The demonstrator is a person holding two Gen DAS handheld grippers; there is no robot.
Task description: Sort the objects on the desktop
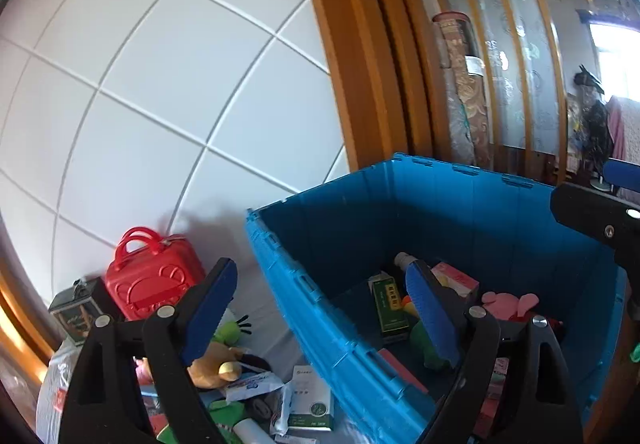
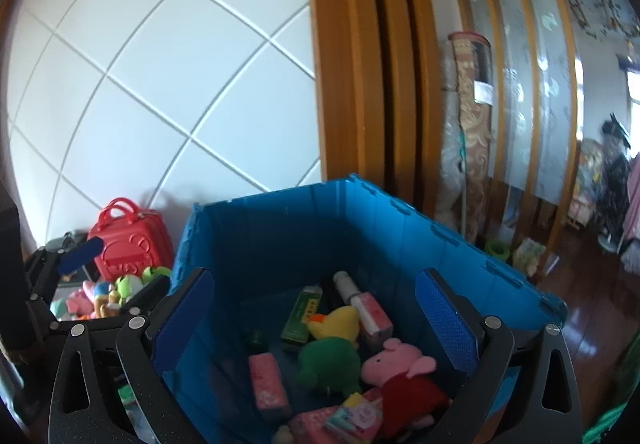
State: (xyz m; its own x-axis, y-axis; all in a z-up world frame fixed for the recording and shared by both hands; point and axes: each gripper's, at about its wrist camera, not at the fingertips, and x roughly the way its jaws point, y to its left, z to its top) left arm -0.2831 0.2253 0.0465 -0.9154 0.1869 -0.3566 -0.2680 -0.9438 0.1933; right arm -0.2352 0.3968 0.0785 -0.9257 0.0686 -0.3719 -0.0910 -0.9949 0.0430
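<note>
Nearest, both tools stand with jaws spread and nothing between the pads. The right gripper hangs over the blue crate; the left gripper straddles the crate's near wall, one finger outside it and one over the interior. Neither is grasping anything.

Inside the crate lie items already sorted: a pink pig plush, a green plush, a yellow duck plush, a green carton, several pink boxes and a white tube. They are loosely heaped on the crate floor, touching one another.

Outside, just beside the crate's left wall, unsorted goods remain on the desk: a white and green box, a tan plush, a green toy and packets, partly hidden behind the left tool. What lies beneath that heap cannot be made out.

Farther back, against the tiled wall, stand a red toy suitcase and a dark boxed item, both untouched.

Assessment: sorting appears well advanced but unfinished. A good share is in the crate; the desk heap and the two rear items are still to be dealt with.
</note>
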